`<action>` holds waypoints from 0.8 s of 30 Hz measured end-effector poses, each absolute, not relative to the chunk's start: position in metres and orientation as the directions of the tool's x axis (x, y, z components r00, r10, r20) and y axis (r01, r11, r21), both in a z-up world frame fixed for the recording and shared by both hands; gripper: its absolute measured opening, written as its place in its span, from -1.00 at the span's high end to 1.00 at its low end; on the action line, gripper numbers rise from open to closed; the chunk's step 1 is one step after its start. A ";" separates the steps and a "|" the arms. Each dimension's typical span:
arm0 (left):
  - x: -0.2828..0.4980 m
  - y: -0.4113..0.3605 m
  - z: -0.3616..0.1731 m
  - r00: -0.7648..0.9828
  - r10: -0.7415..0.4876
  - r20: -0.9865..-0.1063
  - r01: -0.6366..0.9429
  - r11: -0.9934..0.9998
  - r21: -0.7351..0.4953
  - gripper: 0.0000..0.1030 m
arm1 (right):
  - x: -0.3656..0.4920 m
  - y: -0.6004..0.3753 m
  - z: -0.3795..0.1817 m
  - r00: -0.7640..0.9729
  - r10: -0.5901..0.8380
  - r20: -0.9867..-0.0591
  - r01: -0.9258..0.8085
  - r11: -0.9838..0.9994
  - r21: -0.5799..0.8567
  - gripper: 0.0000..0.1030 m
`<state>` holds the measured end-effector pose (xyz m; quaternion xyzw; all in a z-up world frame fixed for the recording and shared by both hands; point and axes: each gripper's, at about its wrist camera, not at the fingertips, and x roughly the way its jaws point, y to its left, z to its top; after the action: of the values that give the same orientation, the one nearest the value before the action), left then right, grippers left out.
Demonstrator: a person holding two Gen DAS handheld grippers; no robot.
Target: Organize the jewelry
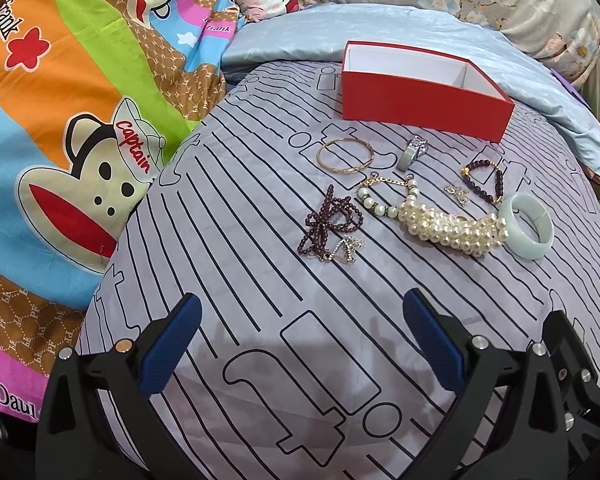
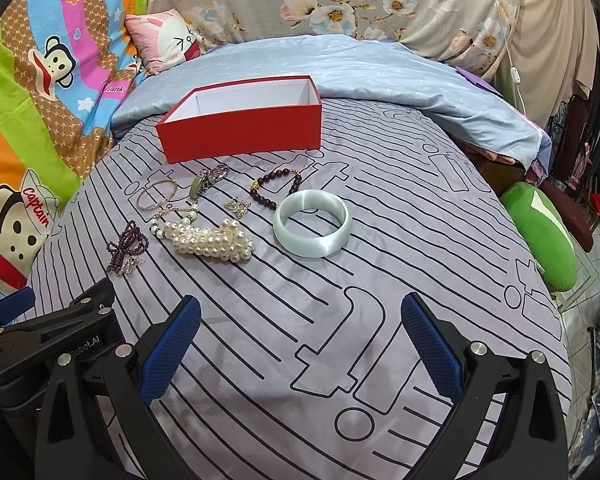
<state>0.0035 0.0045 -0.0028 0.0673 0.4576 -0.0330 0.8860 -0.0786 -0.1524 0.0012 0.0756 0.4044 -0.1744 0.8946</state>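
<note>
Both tools hang spread and empty over the striped bed sheet (image 2: 380, 264), so the right tool (image 2: 300, 340) should straddle the pale jade bangle (image 2: 311, 226) lying nearest, clear of the touching pearl necklace (image 2: 212, 240), then lift to the empty red box (image 2: 240, 124) beyond the left tool (image 1: 300, 340).

jewelry (image 2: 220, 236) before box (image 2: 240, 136)
</note>
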 end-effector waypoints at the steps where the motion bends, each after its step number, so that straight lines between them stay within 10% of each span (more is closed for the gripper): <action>1: 0.004 0.005 -0.003 0.579 0.003 -0.815 0.119 0.989 0.089 -0.91 | -0.079 -0.153 0.001 0.612 -0.251 -0.750 0.373 0.928 -0.007 -0.90; 24: 0.014 0.018 -0.016 0.548 -0.029 -0.836 0.110 0.993 0.038 -0.91 | -0.074 -0.162 -0.010 0.592 -0.241 -0.769 0.371 0.929 -0.006 -0.90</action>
<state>0.0137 0.0176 -0.0159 0.0426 0.4737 -0.0394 0.8788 -0.0741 -0.1615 -0.0101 0.0778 0.4179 -0.1721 0.8887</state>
